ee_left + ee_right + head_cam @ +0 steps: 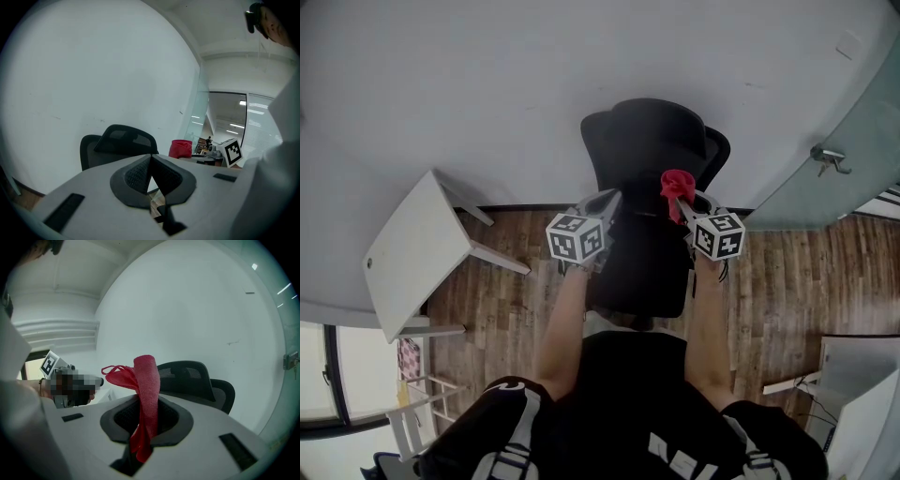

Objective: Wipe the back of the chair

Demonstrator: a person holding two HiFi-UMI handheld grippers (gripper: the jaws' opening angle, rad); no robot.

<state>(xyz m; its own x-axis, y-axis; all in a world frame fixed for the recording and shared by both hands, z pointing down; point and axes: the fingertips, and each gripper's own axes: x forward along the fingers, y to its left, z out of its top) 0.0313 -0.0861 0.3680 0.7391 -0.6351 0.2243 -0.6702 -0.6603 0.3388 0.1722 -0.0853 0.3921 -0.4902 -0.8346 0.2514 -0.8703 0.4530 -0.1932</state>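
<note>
wood floor [516, 300], white wall [534, 94], chair [647, 150]; left fingers [136, 176] closed, right fingers [167, 416] round red cloth [146, 380]

Black top [628, 398] w/ white print; grey L tongs [151, 159], R tongs [147, 401]; b/w marker cubes [577, 237].

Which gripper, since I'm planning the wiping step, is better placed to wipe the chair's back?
Right. The right gripper is shut on the red cloth and faces the chair. The left gripper has its fingers together and holds nothing to wipe with.
</note>
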